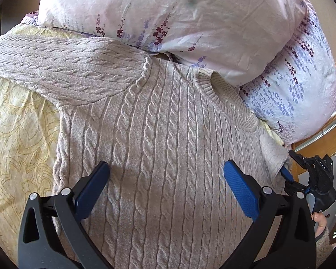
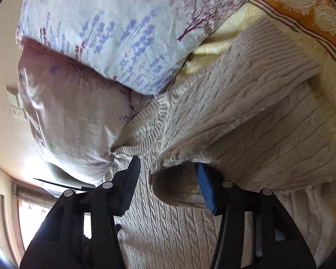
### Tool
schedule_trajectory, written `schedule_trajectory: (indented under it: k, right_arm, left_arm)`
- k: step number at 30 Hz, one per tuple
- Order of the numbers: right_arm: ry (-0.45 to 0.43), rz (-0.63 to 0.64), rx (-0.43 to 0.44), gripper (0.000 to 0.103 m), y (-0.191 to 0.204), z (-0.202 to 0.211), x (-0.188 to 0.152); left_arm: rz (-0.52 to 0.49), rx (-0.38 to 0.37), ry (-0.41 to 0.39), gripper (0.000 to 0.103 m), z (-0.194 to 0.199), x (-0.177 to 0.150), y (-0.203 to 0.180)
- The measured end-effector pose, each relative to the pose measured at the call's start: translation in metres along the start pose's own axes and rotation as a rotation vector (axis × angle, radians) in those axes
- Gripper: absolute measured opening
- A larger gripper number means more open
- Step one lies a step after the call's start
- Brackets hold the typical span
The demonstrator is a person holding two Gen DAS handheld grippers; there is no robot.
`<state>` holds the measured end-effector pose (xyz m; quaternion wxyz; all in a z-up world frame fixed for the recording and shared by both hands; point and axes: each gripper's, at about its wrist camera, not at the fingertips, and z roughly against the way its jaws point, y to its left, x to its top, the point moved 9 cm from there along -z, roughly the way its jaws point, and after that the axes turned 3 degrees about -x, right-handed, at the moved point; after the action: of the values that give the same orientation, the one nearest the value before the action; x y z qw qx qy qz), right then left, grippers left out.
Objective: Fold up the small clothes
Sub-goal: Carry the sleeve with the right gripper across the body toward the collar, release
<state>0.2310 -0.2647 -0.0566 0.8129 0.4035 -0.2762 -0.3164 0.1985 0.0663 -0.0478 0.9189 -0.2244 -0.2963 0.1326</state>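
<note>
A beige cable-knit sweater (image 1: 163, 123) lies front up on the bed, its ribbed collar (image 1: 226, 94) toward the pillows. One sleeve (image 1: 62, 67) stretches to the left. My left gripper (image 1: 166, 165) hangs open over the chest, nothing between its blue pads. In the right wrist view the other sleeve (image 2: 246, 85) is folded over the body, cuff (image 2: 280, 42) far right. My right gripper (image 2: 166, 163) stands open; the sleeve's fold (image 2: 179, 186) rests against its right blue pad (image 2: 205, 186), and the other finger is apart from the cloth. The right gripper (image 1: 289, 173) also shows at the sweater's right edge.
Two floral pillows (image 1: 168, 11) (image 2: 114, 33) crowd the sweater's collar end. A yellow patterned sheet (image 1: 15, 134) covers the bed, with an orange border (image 2: 302, 6) at its far side. A wooden bed frame (image 1: 324, 143) and a person's hand (image 1: 320, 219) show at the right.
</note>
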Motion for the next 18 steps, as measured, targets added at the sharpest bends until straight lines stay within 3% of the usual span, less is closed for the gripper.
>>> schedule_trajectory:
  k: [5,8,11,15,16,17,18]
  right_arm:
    - [-0.051,-0.014,-0.023,0.048,-0.002,0.018,0.016]
    - [-0.068,-0.116,-0.072,0.048,-0.022,0.023,0.025]
    - [-0.093,-0.253,-0.066,0.048,-0.047,0.036,0.035]
    - [-0.147,-0.320,-0.088,0.048,-0.071,0.043,0.052]
    - [-0.158,-0.322,-0.091,0.042,-0.074,0.042,0.055]
    - [-0.166,-0.310,-0.093,0.022,-0.073,0.040,0.059]
    - [-0.168,-0.294,-0.094,0.012,-0.070,0.040,0.061]
  left_arm:
    - [0.036,0.005,-0.064,0.101,0.015,0.019,0.013]
    - [0.060,0.012,-0.084,0.101,0.021,0.027,0.022]
    - [0.080,0.015,-0.089,0.101,0.023,0.029,0.030]
    - [0.098,0.015,-0.092,0.101,0.023,0.030,0.037]
    - [0.101,0.016,-0.093,0.101,0.023,0.030,0.038]
    - [0.105,0.017,-0.093,0.101,0.023,0.030,0.040]
    - [0.107,0.019,-0.095,0.101,0.024,0.031,0.041]
